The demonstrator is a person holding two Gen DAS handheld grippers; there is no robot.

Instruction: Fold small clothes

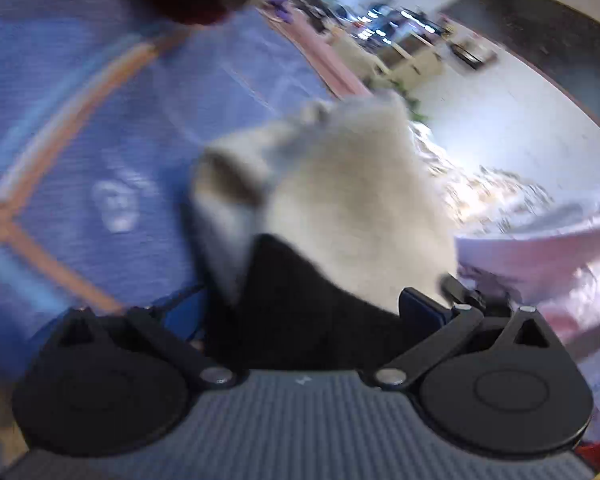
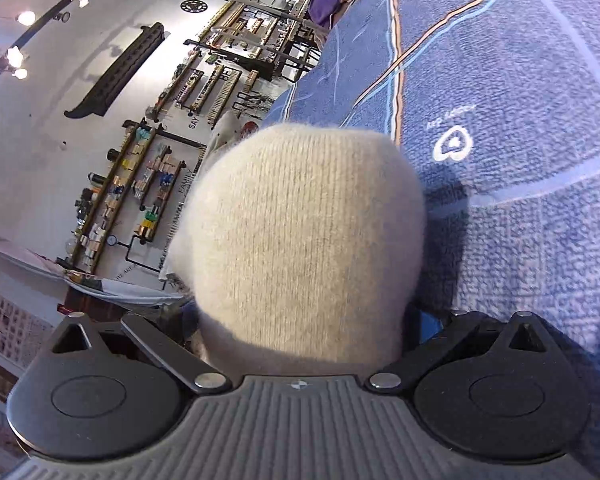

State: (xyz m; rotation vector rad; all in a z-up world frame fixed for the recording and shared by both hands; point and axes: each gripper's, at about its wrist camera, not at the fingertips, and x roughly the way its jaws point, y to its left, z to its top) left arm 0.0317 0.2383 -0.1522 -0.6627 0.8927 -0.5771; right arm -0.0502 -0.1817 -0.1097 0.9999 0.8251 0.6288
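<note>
On my left feed the sock [image 1: 352, 200] was smeared by motion blur, and it hid the left gripper's [image 1: 320, 292] fingertips. On the right feed the sock [image 2: 300, 240] covered the right gripper's [image 2: 304, 336] fingers entirely, so I could not tell their grip. The blanket's [image 1: 80, 140] print was blurred; the shelves [image 2: 140, 184] held items too small to identify.

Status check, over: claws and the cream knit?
Left claw wide open, cream knit between its jaws. Right claw clamped on cream knit over blue cloth. Left view blurred; no obstruction seen.
</note>
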